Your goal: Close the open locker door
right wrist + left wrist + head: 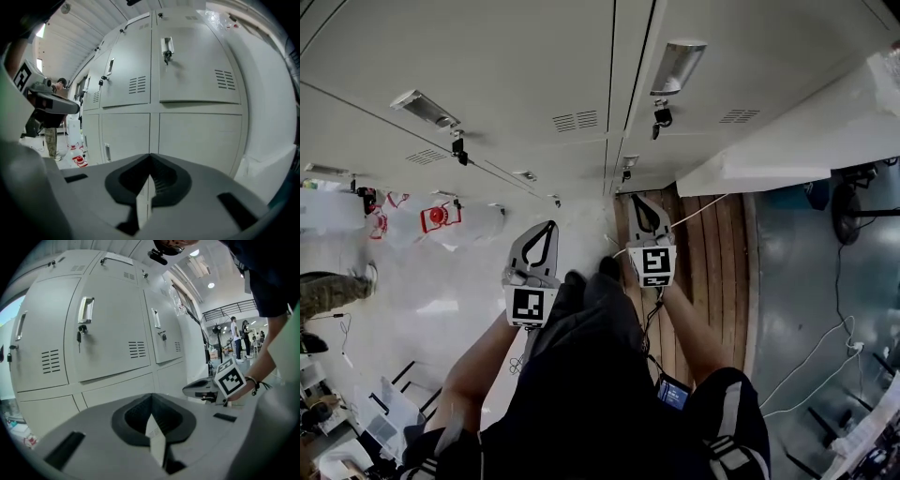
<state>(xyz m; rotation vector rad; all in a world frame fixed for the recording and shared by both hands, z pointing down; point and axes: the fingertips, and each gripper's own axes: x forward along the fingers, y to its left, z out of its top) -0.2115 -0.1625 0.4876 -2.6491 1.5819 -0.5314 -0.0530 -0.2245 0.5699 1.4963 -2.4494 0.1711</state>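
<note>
left tongs (547,225), right tongs (638,199) shut; grey locker doors (199,70) flush.

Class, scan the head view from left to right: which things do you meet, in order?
red-and-white object → left gripper → right gripper → black fan

My head camera looks steeply down from above onto my left gripper (547,228), my right gripper (638,200) and the lockers (534,75) beyond their jaws. The camera on my left gripper sits close behind its jaws and faces along them at the lockers ahead, the right gripper off to the jaws' right. The right gripper's camera looks likewise along its own jaws, the left gripper showing to their left. All three views share the lockers.
</note>
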